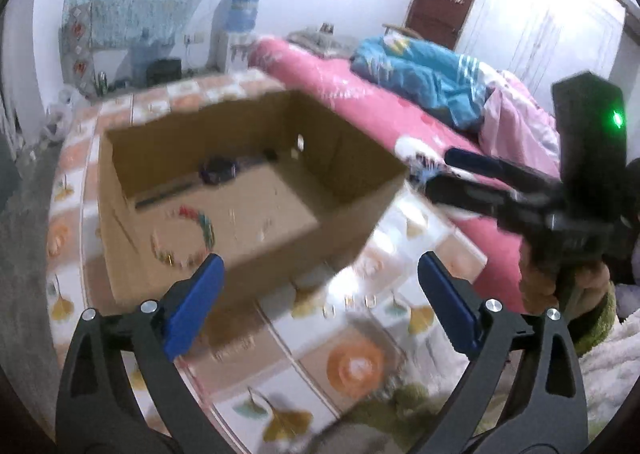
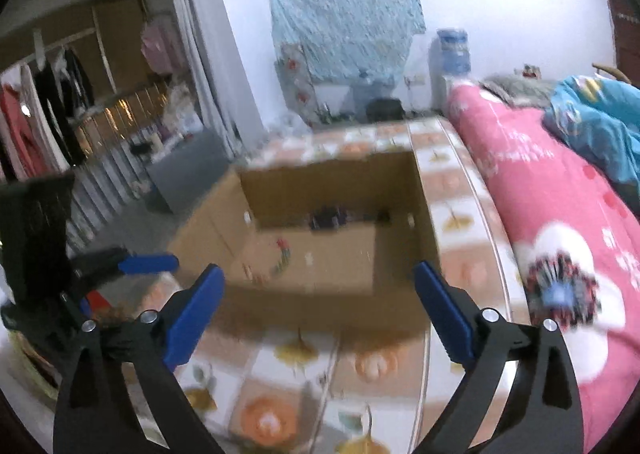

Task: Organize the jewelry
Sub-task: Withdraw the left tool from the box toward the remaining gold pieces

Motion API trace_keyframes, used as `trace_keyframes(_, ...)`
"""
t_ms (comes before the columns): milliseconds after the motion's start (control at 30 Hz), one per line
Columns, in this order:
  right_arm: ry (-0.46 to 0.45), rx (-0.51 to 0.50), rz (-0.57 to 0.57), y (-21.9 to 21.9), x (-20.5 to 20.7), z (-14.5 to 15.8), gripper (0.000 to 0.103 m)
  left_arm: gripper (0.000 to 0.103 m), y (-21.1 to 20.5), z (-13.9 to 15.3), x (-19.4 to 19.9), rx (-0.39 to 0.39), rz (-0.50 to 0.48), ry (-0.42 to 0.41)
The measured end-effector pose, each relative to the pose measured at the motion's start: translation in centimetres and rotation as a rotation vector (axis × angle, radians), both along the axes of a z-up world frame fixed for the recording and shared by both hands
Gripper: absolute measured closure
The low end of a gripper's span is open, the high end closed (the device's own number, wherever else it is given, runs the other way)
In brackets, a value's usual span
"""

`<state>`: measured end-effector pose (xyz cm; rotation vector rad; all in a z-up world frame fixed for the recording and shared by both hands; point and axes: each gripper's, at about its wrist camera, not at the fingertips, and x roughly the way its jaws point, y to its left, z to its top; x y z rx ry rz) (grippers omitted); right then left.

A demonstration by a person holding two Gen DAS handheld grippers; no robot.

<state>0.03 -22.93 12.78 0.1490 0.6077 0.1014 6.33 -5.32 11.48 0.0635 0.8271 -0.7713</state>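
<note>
Left wrist view: left gripper [image 1: 320,294] jaws wide apart, empty, facing open brown cardboard box [image 1: 360,190] holding colourful beaded bracelet [image 1: 188,234]. Right gripper [image 2: 316,302] likewise spread, empty.

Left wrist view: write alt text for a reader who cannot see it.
An open cardboard box on a patterned cloth holds a colourful beaded bracelet and a dark object. The left gripper hangs before it, jaws wide and empty; the right gripper enters from the right.
</note>
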Motion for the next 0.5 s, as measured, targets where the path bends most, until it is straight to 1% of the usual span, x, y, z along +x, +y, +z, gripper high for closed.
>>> trace_keyframes(100, 0.089, -0.015, -0.033, 0.7, -1.5, -3.1, 0.007, 0.009, 0.1, -2.7, -0.8, 0.025, 0.001, 0.093)
trace_keyframes(133, 0.120, -0.016, -0.048, 0.9, -1.9, -4.0, 0.007, 0.009, 0.0, -3.8, -1.0, 0.050, 0.007, 0.118)
trace_keyframes(267, 0.245, -0.028, -0.097, 1.2, -2.8, -7.8, 0.007, 0.009, -0.5, -7.3, -1.1, 0.124, 0.040, 0.182)
trace_keyframes(300, 0.264, -0.023, -0.106, 1.3, -3.1, -8.4, 0.007, 0.009, -0.7, -8.0, -1.0, 0.137, 0.047, 0.200)
trace_keyframes(400, 0.335, -0.006, -0.149, 1.1, -3.2, -10.3, 0.007, 0.009, -1.2, -9.4, -0.6, 0.186, 0.068, 0.210)
trace_keyframes(433, 0.355, -0.008, -0.166, 1.1, -3.2, -10.8, 0.007, 0.009, -1.5, -10.0, -0.4, 0.213, 0.074, 0.214)
trace_keyframes(500, 0.396, -0.018, -0.202, 1.0, -3.1, -12.0, 0.007, 0.009, -1.6, -10.9, -0.2, 0.239, 0.081, 0.231)
